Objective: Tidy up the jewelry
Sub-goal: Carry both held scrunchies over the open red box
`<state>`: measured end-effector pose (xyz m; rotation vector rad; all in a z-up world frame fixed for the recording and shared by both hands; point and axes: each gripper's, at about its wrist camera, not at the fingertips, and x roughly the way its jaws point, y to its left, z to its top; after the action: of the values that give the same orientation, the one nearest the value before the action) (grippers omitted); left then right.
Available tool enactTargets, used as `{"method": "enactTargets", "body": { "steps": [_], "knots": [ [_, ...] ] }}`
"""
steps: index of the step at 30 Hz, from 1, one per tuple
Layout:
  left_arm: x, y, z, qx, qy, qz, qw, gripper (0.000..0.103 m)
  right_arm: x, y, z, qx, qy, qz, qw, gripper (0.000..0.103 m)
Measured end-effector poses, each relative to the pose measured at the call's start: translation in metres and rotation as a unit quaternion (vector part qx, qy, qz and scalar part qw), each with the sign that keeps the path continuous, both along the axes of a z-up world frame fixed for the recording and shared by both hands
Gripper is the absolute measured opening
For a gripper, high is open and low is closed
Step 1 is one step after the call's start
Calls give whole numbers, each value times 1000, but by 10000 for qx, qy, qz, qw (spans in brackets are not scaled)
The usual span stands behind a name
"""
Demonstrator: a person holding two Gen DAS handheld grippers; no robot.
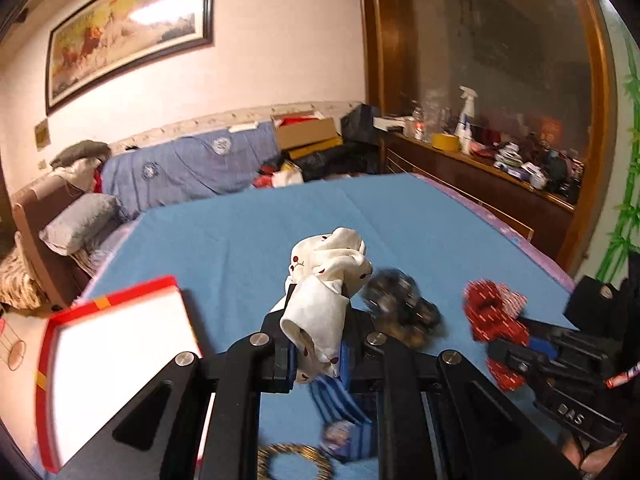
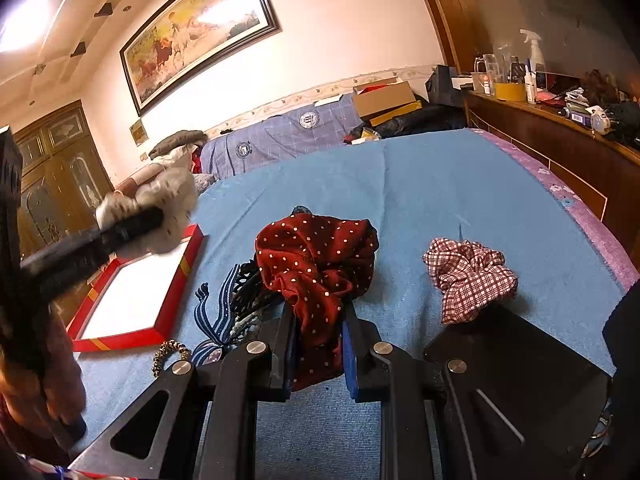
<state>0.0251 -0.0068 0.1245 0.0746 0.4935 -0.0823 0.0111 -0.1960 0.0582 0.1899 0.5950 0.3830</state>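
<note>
My left gripper (image 1: 318, 312) is shut on a white cherry-print scrunchie (image 1: 326, 280) and holds it above the blue cloth, right of the red-rimmed white tray (image 1: 116, 360). My right gripper (image 2: 318, 320) is shut on a dark red polka-dot scrunchie (image 2: 316, 256). In the right wrist view the left gripper (image 2: 132, 220) is blurred over the tray (image 2: 136, 292). A red-and-white checked scrunchie (image 2: 470, 274) lies to the right. A striped blue hair band (image 2: 218, 316), dark clips (image 2: 250, 292) and a gold-black hair tie (image 2: 170, 350) lie between tray and right gripper.
The blue cloth (image 2: 440, 184) covers a bed with a purple edge (image 2: 580, 216). A wooden sideboard (image 2: 560, 140) with bottles stands to the right. A black box (image 2: 520, 368) lies at the cloth's near right. Sofa and cardboard box (image 2: 384, 98) are at the back.
</note>
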Motion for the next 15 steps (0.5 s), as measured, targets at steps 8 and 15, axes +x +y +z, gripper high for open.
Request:
{"method": "enactTargets", "body": {
  "steps": [8,15],
  "knots": [
    [10,46,2,244,-271,639,9973,15,2,5,-3,-159,-8,19,9999,20],
    [24,102,-7,2,-11,1079,9942,15,6,20,-8,-562,23,-18,9984,20]
  ]
}}
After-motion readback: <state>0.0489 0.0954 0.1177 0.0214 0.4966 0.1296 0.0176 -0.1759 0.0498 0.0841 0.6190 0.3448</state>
